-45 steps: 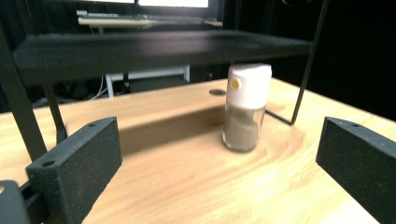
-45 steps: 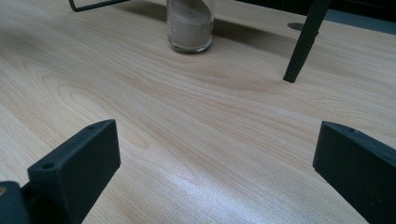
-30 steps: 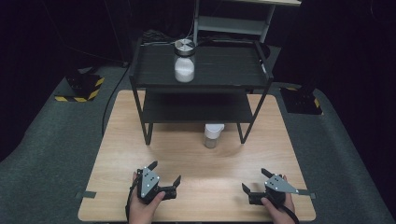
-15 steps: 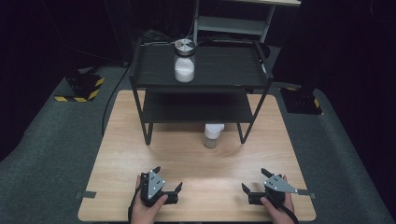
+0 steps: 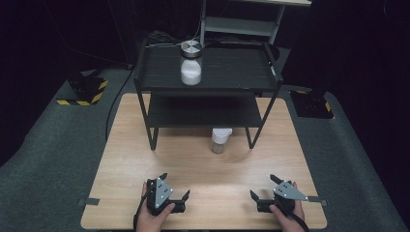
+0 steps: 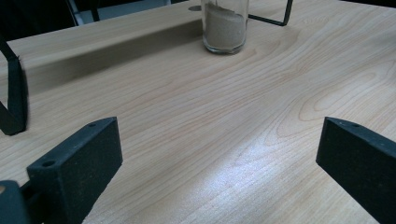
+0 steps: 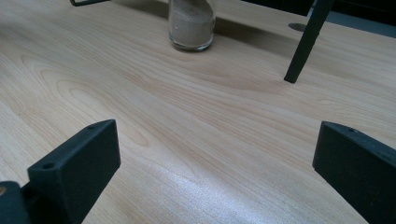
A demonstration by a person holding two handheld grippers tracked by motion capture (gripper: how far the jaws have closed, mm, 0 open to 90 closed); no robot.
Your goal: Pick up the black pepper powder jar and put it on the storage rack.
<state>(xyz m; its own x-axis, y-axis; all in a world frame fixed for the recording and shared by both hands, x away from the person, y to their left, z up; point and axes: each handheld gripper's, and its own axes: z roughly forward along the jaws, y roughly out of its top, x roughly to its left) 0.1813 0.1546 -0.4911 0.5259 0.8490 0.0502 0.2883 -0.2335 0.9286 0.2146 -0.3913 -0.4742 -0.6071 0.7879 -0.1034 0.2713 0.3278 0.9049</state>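
A small glass jar of sandy powder with a white lid (image 5: pixel 220 140) stands on the wooden table (image 5: pixel 193 166), under the front edge of a black two-tier rack (image 5: pixel 208 84). Another jar, silver-lidded and holding white powder (image 5: pixel 191 67), sits on the rack's top shelf. My left gripper (image 5: pixel 175 184) rests open near the table's front edge, left of centre. My right gripper (image 5: pixel 262 185) rests open at the front right. The left gripper view shows the sandy jar (image 6: pixel 225 28) far beyond the wide-apart jaws of the left gripper (image 6: pixel 219 158). In the right gripper view the jar (image 7: pixel 191 25) stands far ahead of the right gripper (image 7: pixel 217 158).
A rack leg (image 7: pixel 306 44) stands right of the jar in the right gripper view, and a rack foot (image 6: pixel 14 102) at the left in the left gripper view. Tape strips (image 5: pixel 89 200) mark the table's front corners. Striped floor blocks (image 5: pixel 84 94) lie off the table's left.
My left gripper has slid slightly back toward the table's front edge and turned a little. The right gripper and both jars have stayed put.
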